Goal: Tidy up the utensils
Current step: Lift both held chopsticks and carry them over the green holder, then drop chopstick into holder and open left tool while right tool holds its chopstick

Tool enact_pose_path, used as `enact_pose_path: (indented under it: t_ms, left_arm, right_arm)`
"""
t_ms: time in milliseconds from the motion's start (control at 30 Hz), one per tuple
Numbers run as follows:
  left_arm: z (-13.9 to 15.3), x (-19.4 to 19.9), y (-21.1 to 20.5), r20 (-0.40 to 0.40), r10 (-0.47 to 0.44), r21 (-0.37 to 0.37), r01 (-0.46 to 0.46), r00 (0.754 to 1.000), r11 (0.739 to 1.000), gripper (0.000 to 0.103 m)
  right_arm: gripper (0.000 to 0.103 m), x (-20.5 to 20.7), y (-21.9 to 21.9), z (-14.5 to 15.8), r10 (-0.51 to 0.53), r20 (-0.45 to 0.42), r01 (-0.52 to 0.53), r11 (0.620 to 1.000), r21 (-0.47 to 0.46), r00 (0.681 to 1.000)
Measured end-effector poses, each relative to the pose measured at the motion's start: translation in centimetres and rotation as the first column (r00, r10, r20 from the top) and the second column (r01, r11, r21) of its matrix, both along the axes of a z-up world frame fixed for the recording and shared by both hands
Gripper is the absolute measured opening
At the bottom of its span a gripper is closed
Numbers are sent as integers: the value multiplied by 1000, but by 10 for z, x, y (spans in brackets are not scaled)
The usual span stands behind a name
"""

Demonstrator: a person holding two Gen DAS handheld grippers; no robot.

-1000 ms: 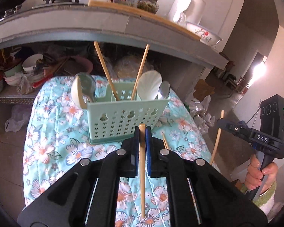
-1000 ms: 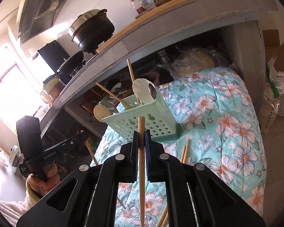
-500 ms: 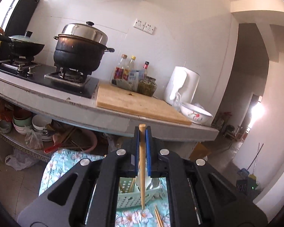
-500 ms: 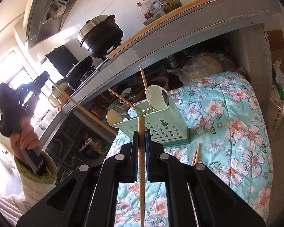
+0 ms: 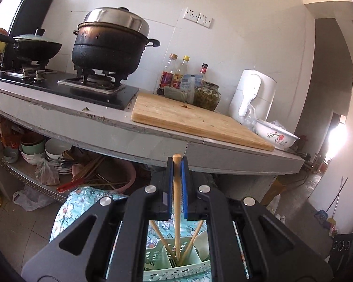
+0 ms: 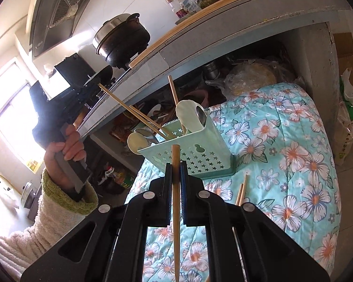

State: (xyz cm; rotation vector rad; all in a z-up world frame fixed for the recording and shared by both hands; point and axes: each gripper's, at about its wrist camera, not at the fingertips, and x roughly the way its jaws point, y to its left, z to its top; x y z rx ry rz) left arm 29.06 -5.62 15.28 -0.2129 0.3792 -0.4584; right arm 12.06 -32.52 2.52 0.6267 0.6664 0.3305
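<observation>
left gripper point(image 5: 177, 183) – we clamp a chopstick point(image 5: 176, 211), its long axis slanting into the caddy point(image 6: 193, 150) below; right gripper point(image 6: 175, 185) pinches its chopstick point(image 6: 175, 211) short of the caddy – left nearer.

A black pot point(image 5: 110, 47) with a steel lid is seen on the gas stove point(image 5: 94, 87) in the upper left of the left wrist view. A wok point(image 5: 35, 47) is placed to its left. A wooden cutting board point(image 5: 195, 119) is laid on the grey counter point(image 5: 153, 141) at the centre. Behind it, sauce bottles point(image 5: 176, 75) and a glass jar point(image 5: 207, 95) are lined at the wall. A white kettle point(image 5: 253, 98) and a flowered bowl point(image 5: 276, 136) are found on the right. Bowls point(image 5: 35, 148) are stacked under the counter.
</observation>
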Motion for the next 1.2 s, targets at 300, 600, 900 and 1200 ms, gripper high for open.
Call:
enact_pose_path:
  t_ms: [300, 600, 900, 1200]
  left_arm:
    - [-44, 17, -9, -120, -39, 34, 44, 992, 998, 6]
    - [-55, 6, -1, -178, -75, 40, 84, 981, 996, 18]
    - [-45, -25, 19, -148, -90, 14, 93, 985, 996, 47]
    - [-73, -78, 50, -190, -73, 74, 88, 979, 993, 74]
  right_arm:
    - [7, 7, -1, -7, 4, -18, -4, 1000, 3, 1000]
    - [7, 8, 1, 0, -1, -10, 1, 1000, -15, 1000]
    - [7, 10, 11, 31, -1, 48, 4, 998, -61, 999]
    - [7, 37, 26, 99, 9, 200, 18, 991, -133, 980]
